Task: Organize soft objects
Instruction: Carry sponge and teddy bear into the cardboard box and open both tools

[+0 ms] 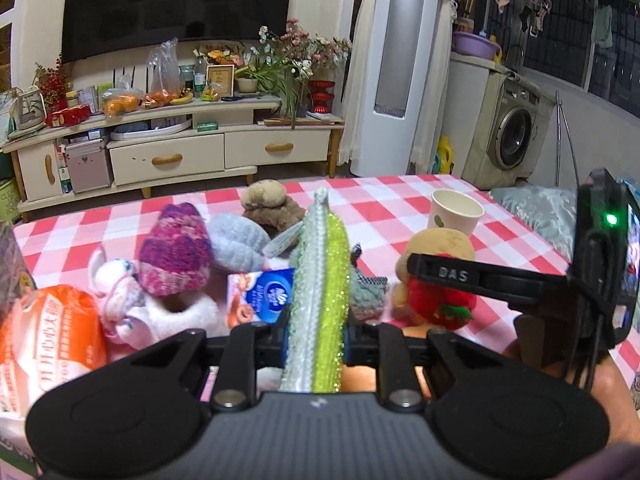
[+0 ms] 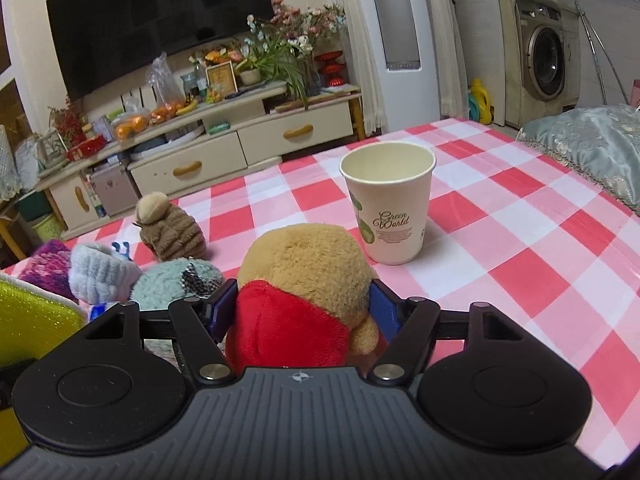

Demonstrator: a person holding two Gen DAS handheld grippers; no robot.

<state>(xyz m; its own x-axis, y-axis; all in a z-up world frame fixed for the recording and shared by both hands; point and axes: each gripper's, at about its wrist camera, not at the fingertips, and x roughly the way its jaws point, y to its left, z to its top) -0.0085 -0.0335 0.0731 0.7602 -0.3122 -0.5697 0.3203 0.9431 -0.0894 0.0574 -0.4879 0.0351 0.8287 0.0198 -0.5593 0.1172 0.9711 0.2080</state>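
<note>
My left gripper point(image 1: 316, 340) is shut on a glittery green and white scrub pad point(image 1: 318, 292), held upright above the red checked table point(image 1: 380, 204). My right gripper point(image 2: 302, 312) is shut on a tan plush bear in a red shirt point(image 2: 304, 280); the bear also shows in the left wrist view point(image 1: 438, 276), gripped by the other gripper's black finger. Soft things lie in a cluster: a purple knit hat point(image 1: 176, 252), a grey knit hat point(image 1: 236, 240), a brown knit hat point(image 1: 268, 204), a pink plush point(image 1: 120, 292), a teal plush point(image 2: 176, 280).
A white paper cup point(image 2: 390, 204) stands upright beyond the bear. A tissue pack point(image 1: 260, 296) and an orange bag point(image 1: 48, 332) lie at the near left. A grey cushion point(image 2: 592, 148) lies at the table's right edge. A TV cabinet stands behind.
</note>
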